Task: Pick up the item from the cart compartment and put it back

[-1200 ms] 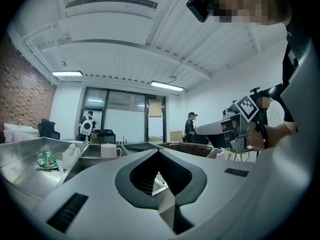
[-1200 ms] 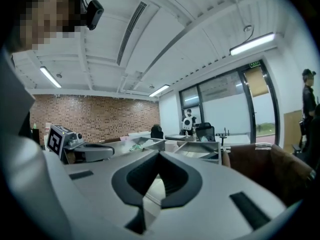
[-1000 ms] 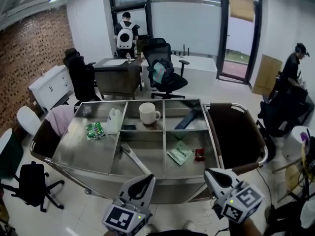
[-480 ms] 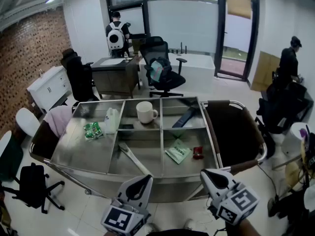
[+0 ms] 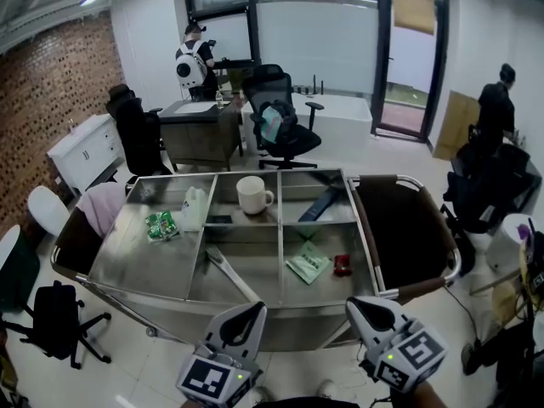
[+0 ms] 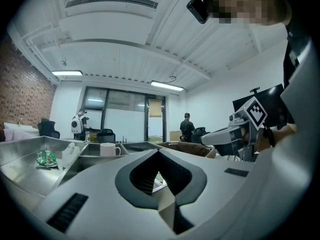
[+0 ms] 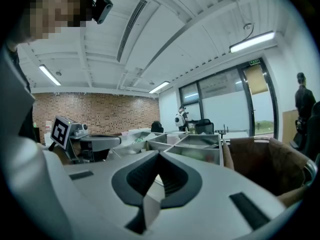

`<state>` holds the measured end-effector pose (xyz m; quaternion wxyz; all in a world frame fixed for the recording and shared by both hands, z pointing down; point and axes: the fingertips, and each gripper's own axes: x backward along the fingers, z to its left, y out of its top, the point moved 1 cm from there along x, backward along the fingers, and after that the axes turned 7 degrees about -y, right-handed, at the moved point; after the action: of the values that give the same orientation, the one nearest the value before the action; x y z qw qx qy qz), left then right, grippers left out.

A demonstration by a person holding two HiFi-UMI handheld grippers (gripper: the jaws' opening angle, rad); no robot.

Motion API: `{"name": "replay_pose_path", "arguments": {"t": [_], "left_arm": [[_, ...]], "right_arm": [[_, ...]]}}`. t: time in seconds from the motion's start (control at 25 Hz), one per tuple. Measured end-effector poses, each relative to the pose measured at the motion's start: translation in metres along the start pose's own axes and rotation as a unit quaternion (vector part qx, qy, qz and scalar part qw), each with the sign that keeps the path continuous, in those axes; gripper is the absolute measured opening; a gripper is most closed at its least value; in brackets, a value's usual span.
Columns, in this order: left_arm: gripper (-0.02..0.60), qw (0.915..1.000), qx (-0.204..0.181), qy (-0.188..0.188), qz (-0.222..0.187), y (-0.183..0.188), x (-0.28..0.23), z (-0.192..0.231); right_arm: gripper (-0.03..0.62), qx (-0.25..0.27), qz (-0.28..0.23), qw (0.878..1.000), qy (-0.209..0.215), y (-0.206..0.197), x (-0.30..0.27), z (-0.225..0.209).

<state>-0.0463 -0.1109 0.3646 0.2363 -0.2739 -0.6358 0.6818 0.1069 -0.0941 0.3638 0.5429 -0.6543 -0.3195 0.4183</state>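
A steel cart (image 5: 195,300) with several compartments stands in front of me. A white mug (image 5: 253,194) sits in the far middle compartment. A green packet (image 5: 310,263) and a small red thing (image 5: 342,266) lie in the near right one. A silver tool (image 5: 231,274) lies in the near middle one. A green snack bag (image 5: 161,224) and a white bottle (image 5: 195,206) are in the left one. My left gripper (image 5: 254,309) (image 6: 159,150) and right gripper (image 5: 358,305) (image 7: 160,154) hover before the cart's near rim, both shut and holding nothing.
A brown bag (image 5: 404,228) hangs on the cart's right end, a pink cloth (image 5: 106,204) at its left. A dark flat item (image 5: 321,204) lies in the far right compartment. Office chairs (image 5: 285,126), a desk (image 5: 200,130) and people stand beyond. A black chair (image 5: 55,317) is at lower left.
The right gripper has shifted slightly left and down. The left gripper has hardly moved. The person with the white backpack has walked left in the background.
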Motion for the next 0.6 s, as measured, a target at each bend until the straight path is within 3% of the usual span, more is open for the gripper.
{"name": "replay_pose_path", "arguments": {"t": [0.6], "left_arm": [[0.0,0.9999,-0.003,-0.009,0.007,-0.0027,0.0006,-0.0086]], "right_arm": [[0.012,0.007,0.007,1.0,0.013,-0.0065,-0.0051,0.0029]]}}
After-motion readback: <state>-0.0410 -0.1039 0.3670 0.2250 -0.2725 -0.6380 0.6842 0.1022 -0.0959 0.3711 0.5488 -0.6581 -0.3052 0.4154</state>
